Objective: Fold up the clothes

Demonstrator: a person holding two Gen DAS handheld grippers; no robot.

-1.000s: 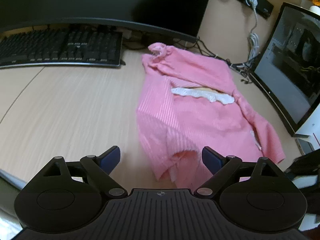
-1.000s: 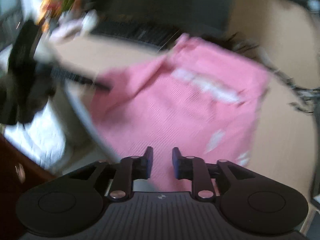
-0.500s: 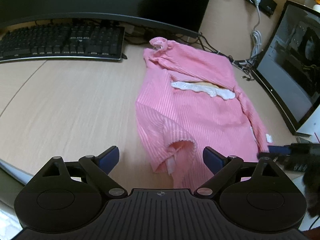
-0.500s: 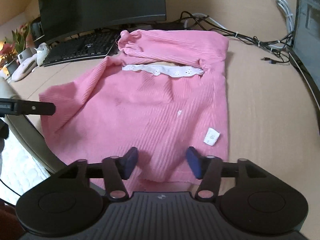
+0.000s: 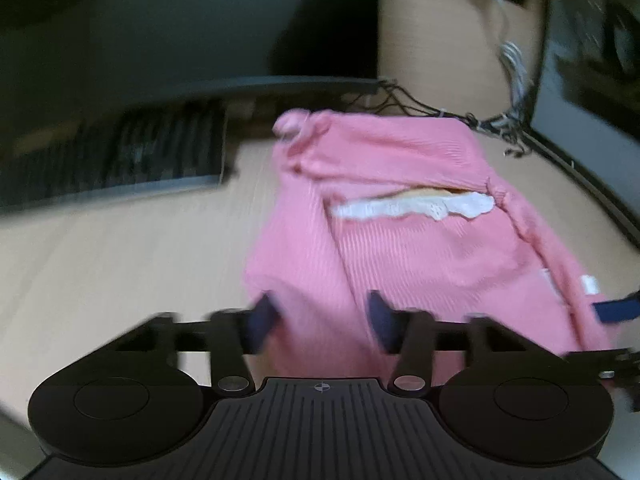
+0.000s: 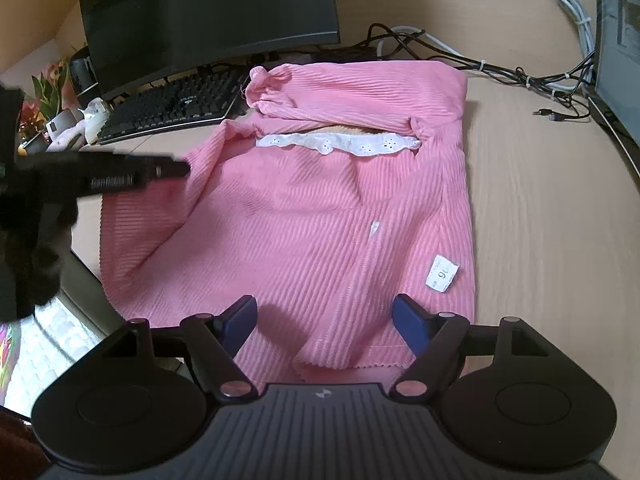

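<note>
Nearest to the right wrist camera, the right gripper (image 6: pixel 325 325) is hovering with its fingers spread wide over the near hem of the pink garment (image 6: pixel 312 216), and it is holding nothing. In the left wrist view, which is blurred, the left gripper (image 5: pixel 320 320) is also standing open, with a fold of pink cloth lying between its fingers, not yet pinched.

I judge that the step in hand is taking hold of the near edge for the next fold. The next move is asking both claws to close on the hem and carry it away toward the collar.

The garment is lying on the wooden desk (image 6: pixel 540 208), mostly flat, ribbed, with a small white size tag (image 6: pixel 442 273) near the right side. Farther away, a white lace trim (image 6: pixel 340 144) is crossing it, and one sleeve is folded over the top. Behind it are the keyboard (image 6: pixel 168 108) and the monitor (image 6: pixel 208 12).
</note>
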